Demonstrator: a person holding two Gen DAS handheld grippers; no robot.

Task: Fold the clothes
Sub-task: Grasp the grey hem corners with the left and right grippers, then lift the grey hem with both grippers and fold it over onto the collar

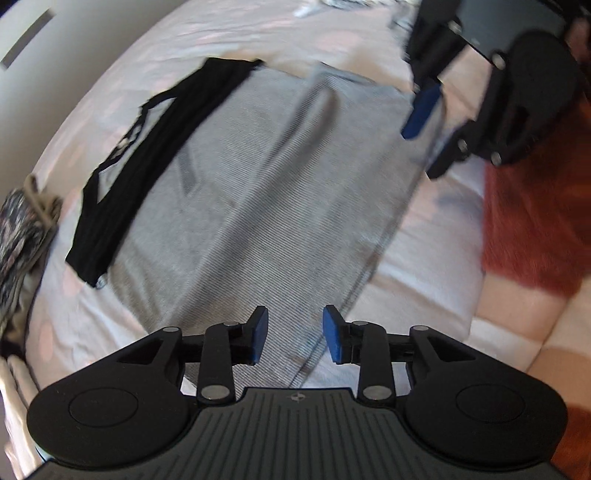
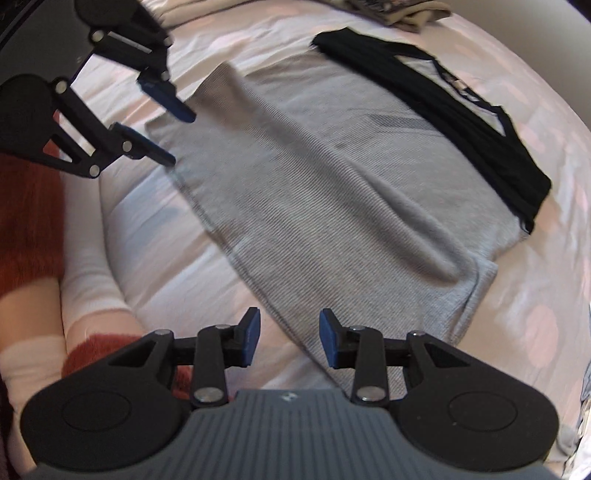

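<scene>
A grey ribbed garment (image 1: 258, 206) (image 2: 332, 206) lies spread flat on the bed, with a black strip of cloth (image 1: 147, 155) (image 2: 443, 122) along its far side. My left gripper (image 1: 295, 334) hovers open over the garment's near hem, nothing between its blue pads. My right gripper (image 2: 290, 338) also stands open above the hem at the opposite corner. Each gripper shows in the other's view: the right one (image 1: 432, 129) at the top right, the left one (image 2: 173, 136) at the top left, both open beside the garment's edge.
The bed sheet (image 2: 166, 240) is pale with pink spots. A rust-red and cream fuzzy blanket (image 1: 532, 229) (image 2: 26, 221) lies along the near side. Patterned clothes (image 1: 18, 236) sit piled at the left edge, and more crumpled fabric (image 2: 402, 14) lies beyond the garment.
</scene>
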